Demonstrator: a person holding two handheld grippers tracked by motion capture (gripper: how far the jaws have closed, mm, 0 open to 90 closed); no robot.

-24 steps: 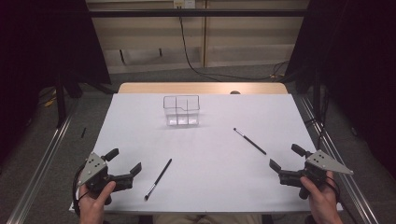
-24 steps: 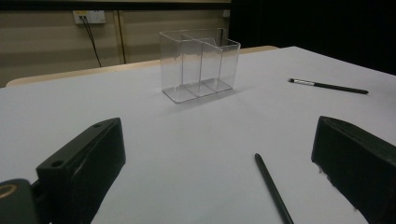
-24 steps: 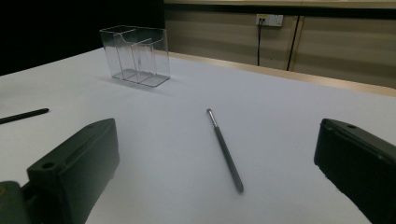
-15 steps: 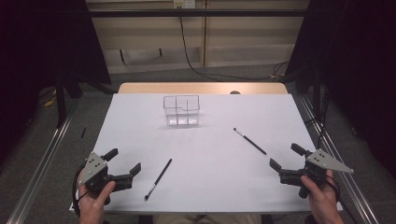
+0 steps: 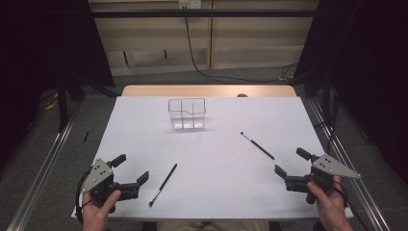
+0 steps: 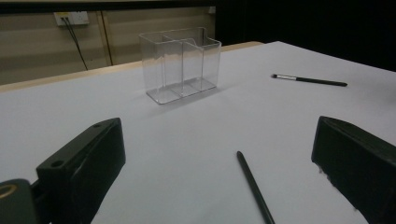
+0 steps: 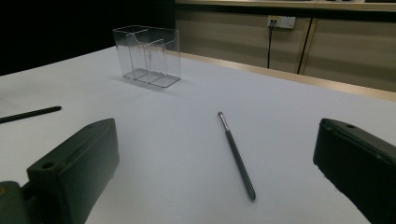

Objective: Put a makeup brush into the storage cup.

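A clear plastic organiser [image 5: 186,114] with compartments stands upright at the back middle of the white table [image 5: 216,144]; it also appears as the organiser [image 6: 180,70] and the organiser [image 7: 147,56]. One thin black brush [image 5: 162,185] lies flat near the front left, just right of my left gripper [image 5: 131,170], which is open and empty. A second brush [image 5: 257,145] lies at the right, ahead of my right gripper [image 5: 292,162], also open and empty. In the gripper views the near brush [image 6: 254,186] and the second brush [image 7: 236,155] lie between and beyond the spread jaws.
Metal rails [image 5: 43,168] run along both sides of the table. A wooden strip [image 5: 207,90] edges its far side, with a wall panel and a hanging cable [image 5: 192,48] behind. Dark curtains flank the scene.
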